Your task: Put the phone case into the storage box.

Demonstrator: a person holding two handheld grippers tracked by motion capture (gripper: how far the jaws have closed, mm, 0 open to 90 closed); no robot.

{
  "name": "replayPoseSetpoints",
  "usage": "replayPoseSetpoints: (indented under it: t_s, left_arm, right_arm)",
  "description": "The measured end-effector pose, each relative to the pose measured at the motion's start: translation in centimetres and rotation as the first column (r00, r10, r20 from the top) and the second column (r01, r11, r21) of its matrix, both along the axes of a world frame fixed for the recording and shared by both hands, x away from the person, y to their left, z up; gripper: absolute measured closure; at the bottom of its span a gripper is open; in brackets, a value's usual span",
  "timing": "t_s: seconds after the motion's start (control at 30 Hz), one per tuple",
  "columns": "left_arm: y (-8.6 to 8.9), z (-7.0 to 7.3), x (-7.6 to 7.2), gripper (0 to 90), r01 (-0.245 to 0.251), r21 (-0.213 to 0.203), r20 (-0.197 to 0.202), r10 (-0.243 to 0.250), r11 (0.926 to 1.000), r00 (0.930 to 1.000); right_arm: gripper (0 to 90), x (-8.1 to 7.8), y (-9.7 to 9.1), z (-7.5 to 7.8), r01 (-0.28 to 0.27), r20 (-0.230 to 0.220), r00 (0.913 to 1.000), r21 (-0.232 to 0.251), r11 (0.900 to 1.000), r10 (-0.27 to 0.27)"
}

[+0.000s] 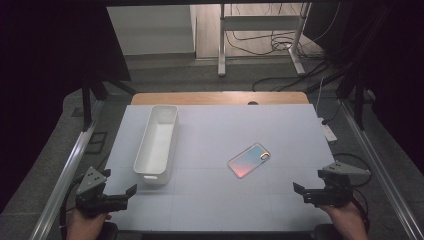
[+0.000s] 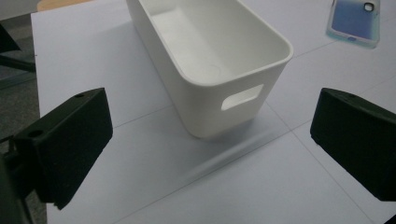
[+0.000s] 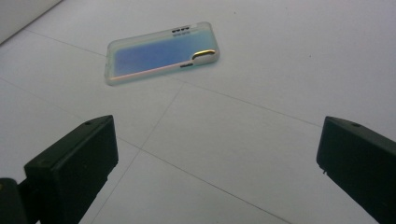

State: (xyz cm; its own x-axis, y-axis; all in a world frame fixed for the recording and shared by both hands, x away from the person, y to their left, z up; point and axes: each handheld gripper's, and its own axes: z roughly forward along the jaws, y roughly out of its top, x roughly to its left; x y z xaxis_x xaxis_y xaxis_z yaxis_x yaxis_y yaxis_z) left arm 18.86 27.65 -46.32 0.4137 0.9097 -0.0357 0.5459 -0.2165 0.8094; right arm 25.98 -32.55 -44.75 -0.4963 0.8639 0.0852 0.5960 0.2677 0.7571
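Left gripper (image 1: 131, 190), right gripper (image 1: 298, 188): 2, jaws apart, empty, parked at near table (image 1: 210, 200) edge. Phone case (image 1: 249, 160): flat mid-table, near right gripper, likely for white bin (image 1: 156, 145).

Left gripper (image 1: 131, 191) held low at near left, jaws wide apart, empty; right gripper (image 1: 298, 189) near right, likewise.

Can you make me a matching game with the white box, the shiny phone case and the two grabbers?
Things:
1. white bin
2. phone case
3. left gripper
4. right gripper

Descriptions:
A. lying flat, rainbow-shiny
B. open, at the table's near right corner
C. empty, with a handle slot
D. open, just in front of the bin

Pairs: 1-C, 2-A, 3-D, 4-B
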Motion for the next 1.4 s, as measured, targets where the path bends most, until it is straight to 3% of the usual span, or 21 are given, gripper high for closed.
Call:
replayPoseSetpoints:
  t_s: [0.23, 0.8, 1.03, 1.4]
  left_arm:
    - [-0.1, 0.0, -0.1, 0.1, 0.011, 0.014, -0.001, -0.011, 0.9998, 0.9999]
    - [0.5, -0.1, 0.2, 0.4, 0.016, -0.045, -0.028, -0.018, 0.9988, 0.9994]
    - [0.2, -0.1, 0.2, 0.0, 0.028, -0.016, -0.028, -0.029, 0.9995, 0.9992]
    - [0.0, -0.1, 0.2, 0.0, 0.039, 0.000, -0.028, -0.039, 0.9992, 0.9989]
  right_arm:
    - [0.0, 0.0, 0.2, 0.0, -0.004, 0.003, 1.0000, -0.014, 0.9999, 0.004]
    - [0.0, 0.3, 0.7, -0.1, -0.018, -0.015, 0.9997, -0.057, 0.9982, 0.017]
    - [0.0, 0.5, 1.2, -0.1, -0.046, -0.031, 0.9986, -0.082, 0.9956, 0.043]
    - [0.0, 1.3, 2.2, 0.2, -0.063, -0.043, 0.9972, -0.049, 0.9968, 0.061]
